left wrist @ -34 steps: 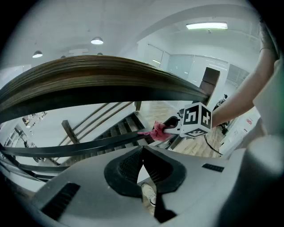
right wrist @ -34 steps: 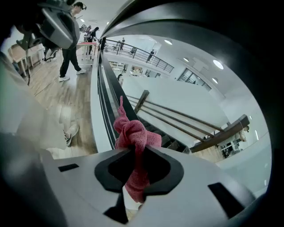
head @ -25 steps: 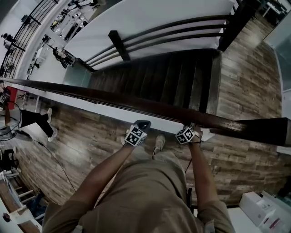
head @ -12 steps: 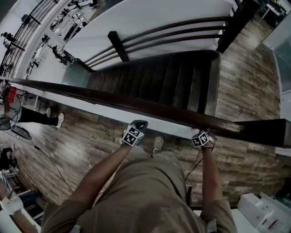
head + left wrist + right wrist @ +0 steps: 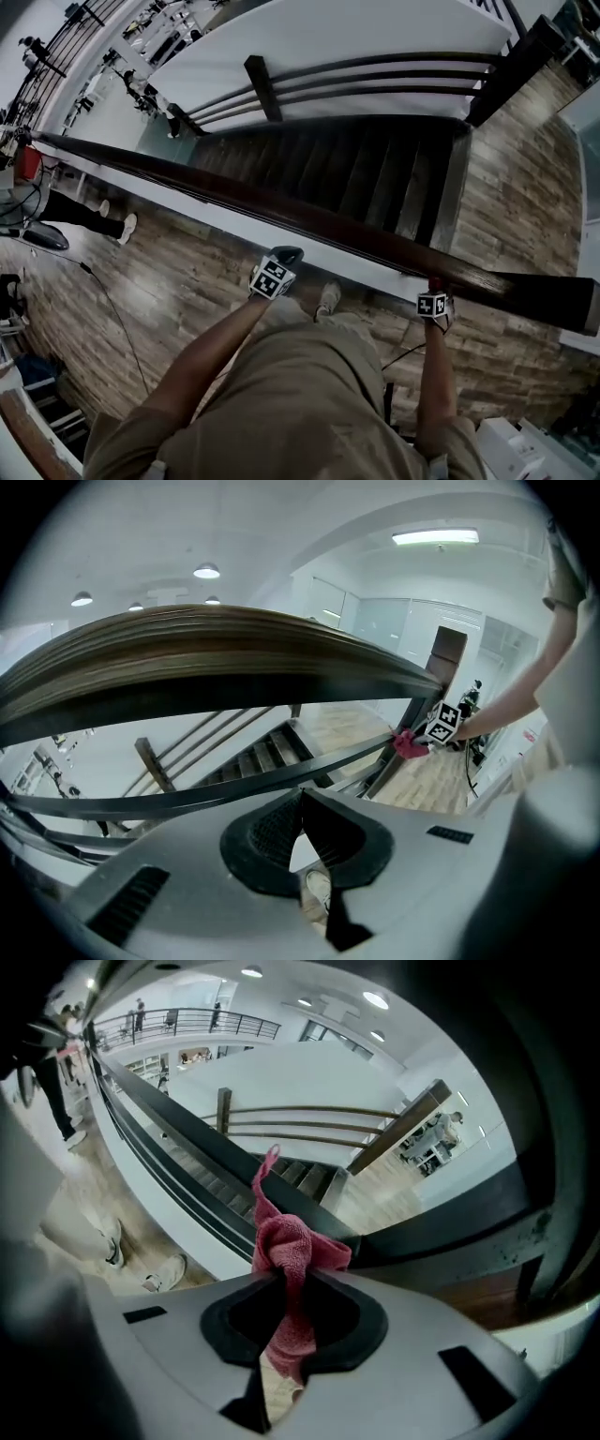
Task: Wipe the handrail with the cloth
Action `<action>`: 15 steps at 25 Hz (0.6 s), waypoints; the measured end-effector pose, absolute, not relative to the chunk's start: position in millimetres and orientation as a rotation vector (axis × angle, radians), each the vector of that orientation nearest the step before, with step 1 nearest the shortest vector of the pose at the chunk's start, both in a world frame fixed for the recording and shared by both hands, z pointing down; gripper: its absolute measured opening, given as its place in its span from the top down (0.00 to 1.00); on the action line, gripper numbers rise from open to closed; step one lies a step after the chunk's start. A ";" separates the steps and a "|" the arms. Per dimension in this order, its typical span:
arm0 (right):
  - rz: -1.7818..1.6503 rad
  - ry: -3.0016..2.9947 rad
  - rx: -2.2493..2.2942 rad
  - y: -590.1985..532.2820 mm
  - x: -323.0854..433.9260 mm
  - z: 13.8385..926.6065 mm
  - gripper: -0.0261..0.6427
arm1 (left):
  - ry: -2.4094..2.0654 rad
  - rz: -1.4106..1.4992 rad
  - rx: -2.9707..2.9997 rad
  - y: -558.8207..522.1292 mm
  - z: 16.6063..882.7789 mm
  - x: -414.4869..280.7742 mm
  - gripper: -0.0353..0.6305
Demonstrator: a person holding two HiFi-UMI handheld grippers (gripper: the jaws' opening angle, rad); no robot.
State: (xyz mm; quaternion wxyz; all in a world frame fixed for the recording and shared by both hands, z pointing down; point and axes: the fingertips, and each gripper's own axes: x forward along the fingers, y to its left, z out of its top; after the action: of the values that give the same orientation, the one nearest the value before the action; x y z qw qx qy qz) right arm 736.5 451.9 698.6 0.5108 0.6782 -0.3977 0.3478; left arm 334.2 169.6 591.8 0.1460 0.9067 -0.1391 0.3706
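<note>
The dark wooden handrail [image 5: 309,223] runs from upper left to lower right in the head view. My right gripper [image 5: 433,302] is pressed against its near side, far to the right. It is shut on a red cloth [image 5: 292,1246], which bunches up against the handrail [image 5: 202,1147]. My left gripper [image 5: 275,274] hangs just below the rail near the middle, with its jaws shut and nothing between them. In the left gripper view the handrail [image 5: 216,653] arches overhead. The cloth [image 5: 410,744] and the right gripper [image 5: 444,724] show small at the right.
Beyond the rail a dark staircase [image 5: 356,169] drops away, with a second railing [image 5: 356,80] on its far side. A person's legs [image 5: 80,220] are on the wood floor at left. White boxes [image 5: 511,445] sit at lower right. My own shoe [image 5: 328,298] is below the rail.
My right gripper has slid to the right along the handrail with the cloth. The left gripper has stayed where it was. The person at left has walked on.
</note>
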 end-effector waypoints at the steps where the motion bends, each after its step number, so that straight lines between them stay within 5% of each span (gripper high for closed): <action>1: 0.847 -0.973 1.626 450.1 721.3 700.6 0.87 | -0.419 1.060 2.603 162.6 591.8 323.4 0.92; 15: 0.626 -1.573 1.041 220.7 432.5 749.1 0.87 | -0.797 0.960 2.418 64.9 606.6 132.8 0.92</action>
State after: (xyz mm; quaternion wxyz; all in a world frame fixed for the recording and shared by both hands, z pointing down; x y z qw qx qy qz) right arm 432.5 220.7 749.1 0.5454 0.4391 -0.6634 0.2639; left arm 132.8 64.9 606.6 0.2086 0.8691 -0.2865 0.3450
